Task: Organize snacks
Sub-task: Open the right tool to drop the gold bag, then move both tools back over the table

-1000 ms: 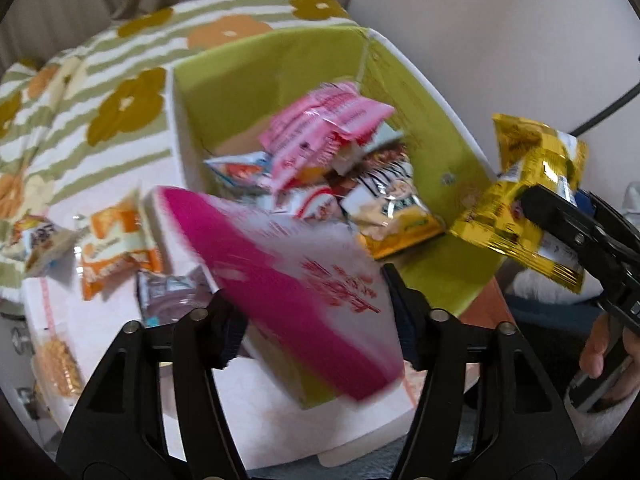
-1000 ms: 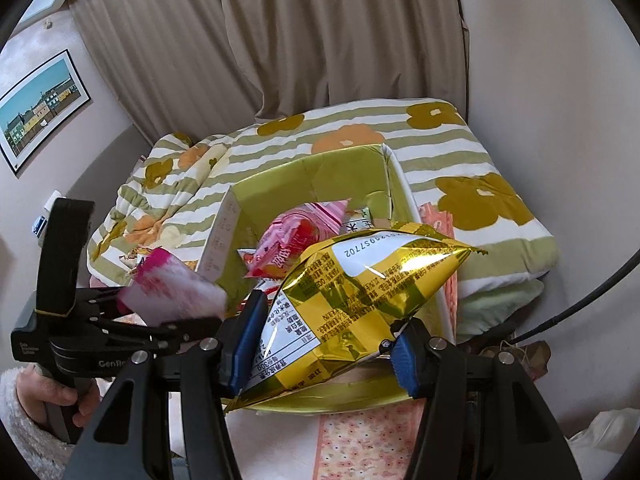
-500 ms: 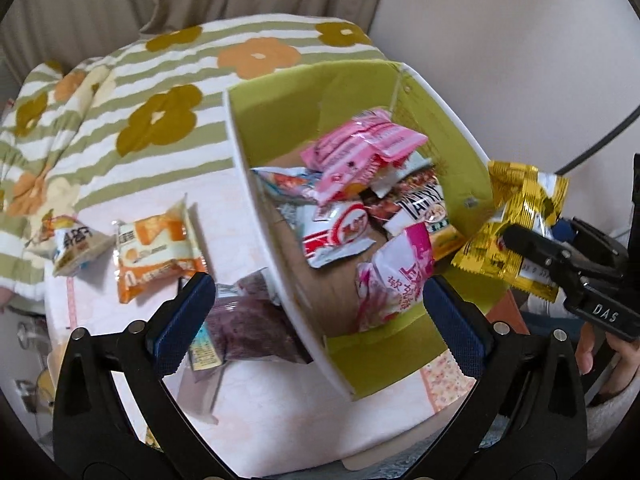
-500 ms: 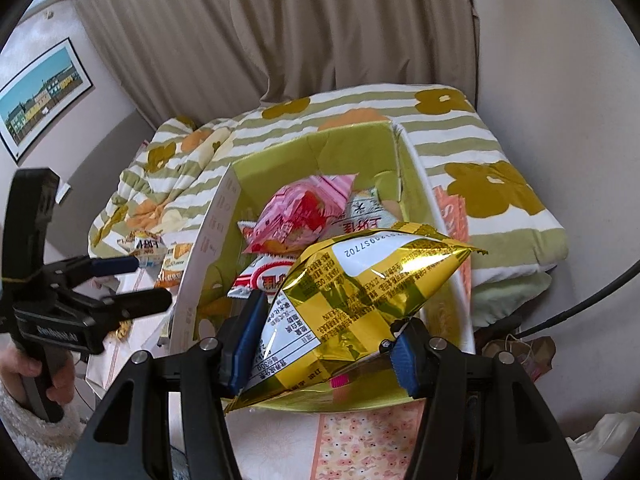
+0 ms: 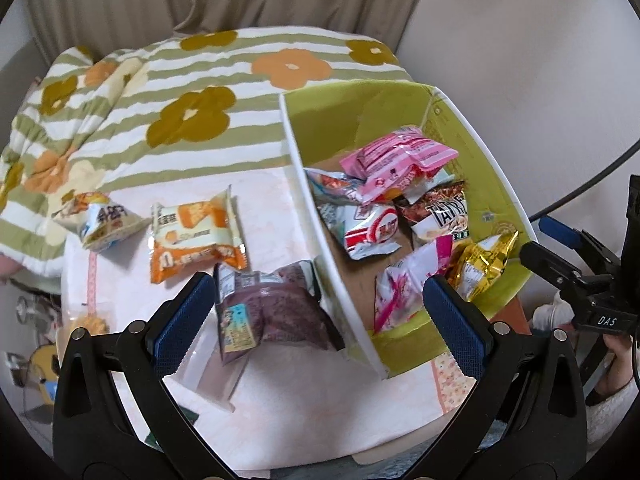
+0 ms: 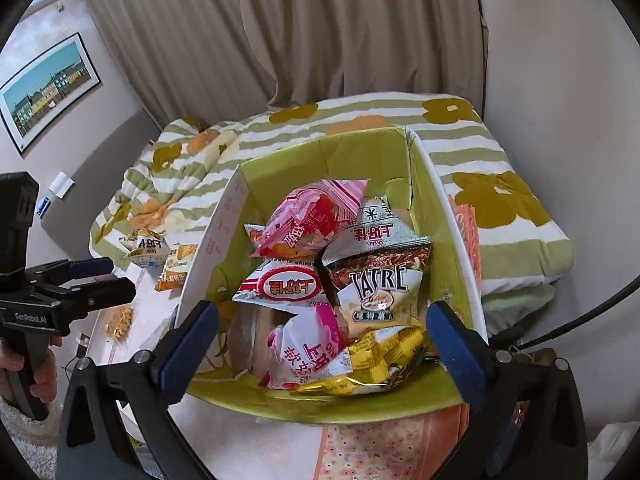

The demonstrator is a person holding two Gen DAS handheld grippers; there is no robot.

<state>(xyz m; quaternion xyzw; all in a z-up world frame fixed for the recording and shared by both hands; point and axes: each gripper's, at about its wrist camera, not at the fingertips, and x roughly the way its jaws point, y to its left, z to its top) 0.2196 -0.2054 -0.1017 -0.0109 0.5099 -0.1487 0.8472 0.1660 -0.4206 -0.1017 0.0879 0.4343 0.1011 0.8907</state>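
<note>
A green cardboard box (image 5: 492,184) (image 6: 436,216) on the table holds several snack packets. A gold packet (image 5: 482,266) (image 6: 376,364) and a pink-and-white packet (image 5: 408,284) (image 6: 304,348) lie at its near end. My left gripper (image 5: 318,316) is open and empty above a purple packet (image 5: 276,312) lying on the table left of the box. An orange packet (image 5: 196,236) and a small white packet (image 5: 102,220) lie further left. My right gripper (image 6: 322,344) is open and empty above the box's near end.
A flowered, striped quilt (image 5: 192,92) covers the bed behind the table. The table has a pale pink cloth (image 5: 304,408). A curtain (image 6: 340,32) and a framed picture (image 6: 44,88) are on the walls. A black cable (image 5: 588,180) runs at the right.
My left gripper let go of the pink-and-white packet into the box and moved left over the table. My right gripper opened and the gold packet dropped into the box.
</note>
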